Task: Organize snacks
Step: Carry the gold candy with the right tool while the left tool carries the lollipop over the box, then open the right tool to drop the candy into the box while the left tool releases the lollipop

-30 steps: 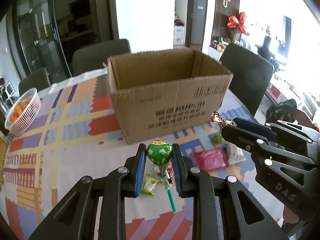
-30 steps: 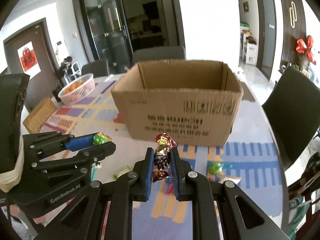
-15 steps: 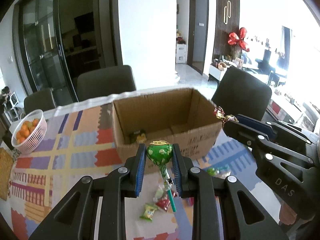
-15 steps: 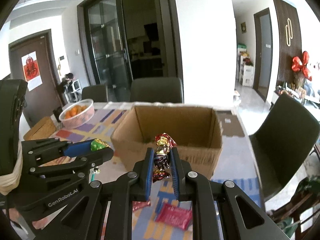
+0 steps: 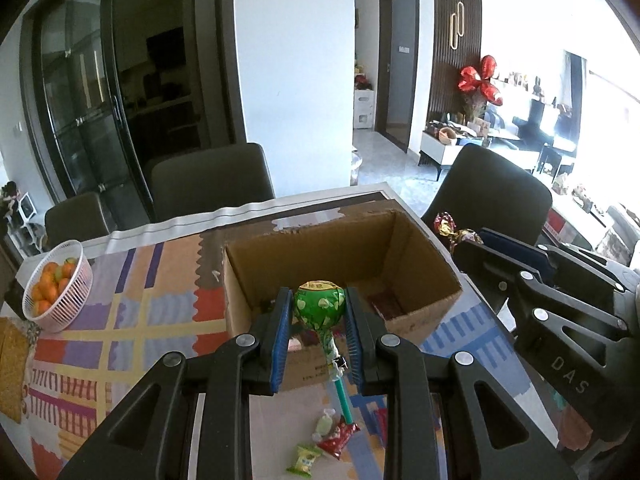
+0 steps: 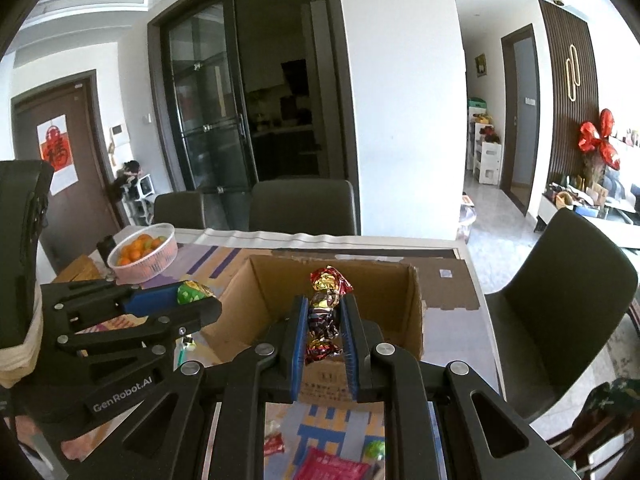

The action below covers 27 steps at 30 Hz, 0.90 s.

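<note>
My left gripper [image 5: 318,312] is shut on a green lollipop [image 5: 319,307] whose teal stick hangs down below the pads. It hovers just in front of the near wall of an open cardboard box [image 5: 416,316], above the table. A few snacks lie on the box floor. My right gripper [image 6: 324,320] is shut on a red and gold foil candy [image 6: 325,312], held over the near edge of the same box [image 6: 412,320]. Each gripper shows in the other's view: the right gripper [image 5: 464,240] with its candy, the left gripper [image 6: 192,294] with the lollipop.
Loose wrapped snacks [image 5: 332,436] lie on the patterned tablecloth [image 5: 120,344] below the grippers, more snacks [image 6: 332,468] in the right wrist view. A pink basket of oranges [image 5: 56,292] stands at the left. Dark chairs [image 5: 208,184] surround the table.
Both grippers have risen with their sweets still held. The box has dropped lower in both views, so its inside now shows from above.
</note>
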### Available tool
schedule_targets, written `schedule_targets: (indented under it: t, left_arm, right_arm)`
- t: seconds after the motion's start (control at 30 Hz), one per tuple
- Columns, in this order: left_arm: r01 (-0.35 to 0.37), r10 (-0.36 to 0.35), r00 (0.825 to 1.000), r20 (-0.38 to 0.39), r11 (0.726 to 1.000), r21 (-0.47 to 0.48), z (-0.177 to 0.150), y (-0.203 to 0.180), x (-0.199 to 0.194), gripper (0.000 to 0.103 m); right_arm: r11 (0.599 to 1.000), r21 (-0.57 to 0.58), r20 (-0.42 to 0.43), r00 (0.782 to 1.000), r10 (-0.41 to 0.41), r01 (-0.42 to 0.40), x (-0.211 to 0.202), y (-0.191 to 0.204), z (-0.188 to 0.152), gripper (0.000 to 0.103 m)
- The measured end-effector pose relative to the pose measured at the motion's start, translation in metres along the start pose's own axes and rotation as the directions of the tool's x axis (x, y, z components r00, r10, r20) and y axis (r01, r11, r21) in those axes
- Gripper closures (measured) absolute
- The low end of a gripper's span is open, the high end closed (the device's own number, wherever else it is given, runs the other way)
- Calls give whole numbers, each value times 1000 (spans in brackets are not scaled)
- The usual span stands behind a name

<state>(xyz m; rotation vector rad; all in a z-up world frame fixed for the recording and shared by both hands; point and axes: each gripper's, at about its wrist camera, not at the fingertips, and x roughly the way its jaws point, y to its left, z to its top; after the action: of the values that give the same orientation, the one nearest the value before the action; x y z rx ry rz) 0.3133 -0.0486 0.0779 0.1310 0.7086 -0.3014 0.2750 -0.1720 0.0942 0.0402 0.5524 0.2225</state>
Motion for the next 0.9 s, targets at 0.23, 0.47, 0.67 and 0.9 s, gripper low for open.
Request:
schedule_targets:
  t: [0.23, 0.47, 0.67, 0.9]
  left_arm:
    - [-10, 10, 999, -34, 1000, -12, 10, 8, 30, 77]
    - [-16, 15, 997, -77, 1000, -13, 11, 11, 60, 77]
    - [-33, 32, 993, -109, 999, -9, 14, 13, 83, 76]
    - [-98, 98, 992, -84, 995, 4, 9, 14, 75, 44]
  right_arm:
    - [1000, -5, -27, 999, -26, 26, 25, -9, 6, 85]
    - [999, -5, -70, 997, -35, 35, 52, -19, 6, 85]
    - [999, -4, -104, 994, -43, 43, 72, -26, 3, 85]
    - [996, 44, -134, 988, -71, 78, 81, -33, 0, 50]
